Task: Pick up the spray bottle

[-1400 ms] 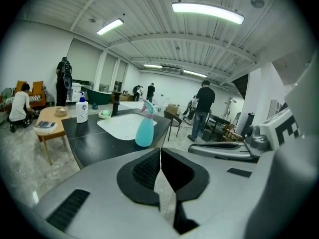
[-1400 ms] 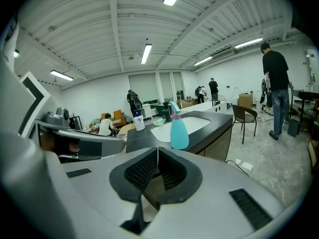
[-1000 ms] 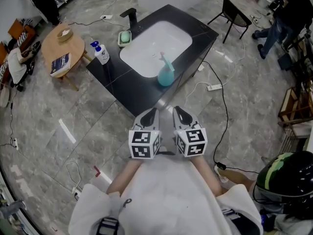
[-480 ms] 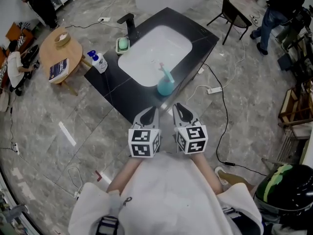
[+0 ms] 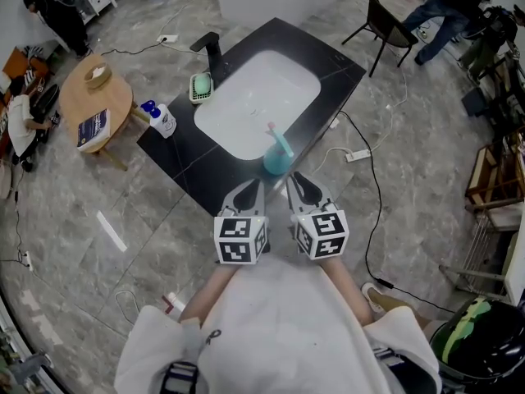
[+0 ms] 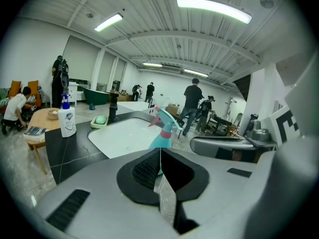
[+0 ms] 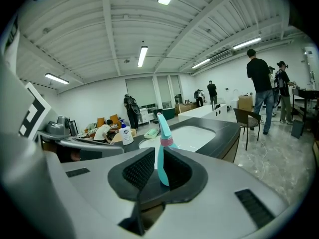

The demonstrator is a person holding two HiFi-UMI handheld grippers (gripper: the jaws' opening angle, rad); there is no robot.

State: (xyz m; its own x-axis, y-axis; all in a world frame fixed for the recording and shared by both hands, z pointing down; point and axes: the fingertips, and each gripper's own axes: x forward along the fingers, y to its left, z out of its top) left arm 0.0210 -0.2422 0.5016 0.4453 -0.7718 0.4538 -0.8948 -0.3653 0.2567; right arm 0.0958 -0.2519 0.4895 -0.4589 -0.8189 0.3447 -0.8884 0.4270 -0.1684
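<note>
The left tool (image 5: pixel 249 194) and the right tool (image 5: pixel 302 189) are held side by side in front of the person, both pointed at the near edge of the black worktop (image 5: pixel 187 156). The left tool's jaws are seen pressed together with nothing between them. The right tool's jaws are likewise closed and empty. The spray bottle (image 5: pixel 277 154) is only seen beyond them and is not gripped. It is teal with a pink collar and trigger. It is stood upright on the worktop at the near rim of the white sink (image 5: pixel 246 97), near the tool tips and touched by neither. A white pump bottle (image 5: pixel 164 121) with a blue top is stood at the worktop's left corner. A green soap dish (image 5: pixel 201 87) is placed beside a black faucet (image 5: pixel 212 49) at the sink's far left. A round wooden table (image 5: pixel 102 97) is seen left of the worktop. A black chair (image 5: pixel 384 21) is seen beyond it on the right.
</note>
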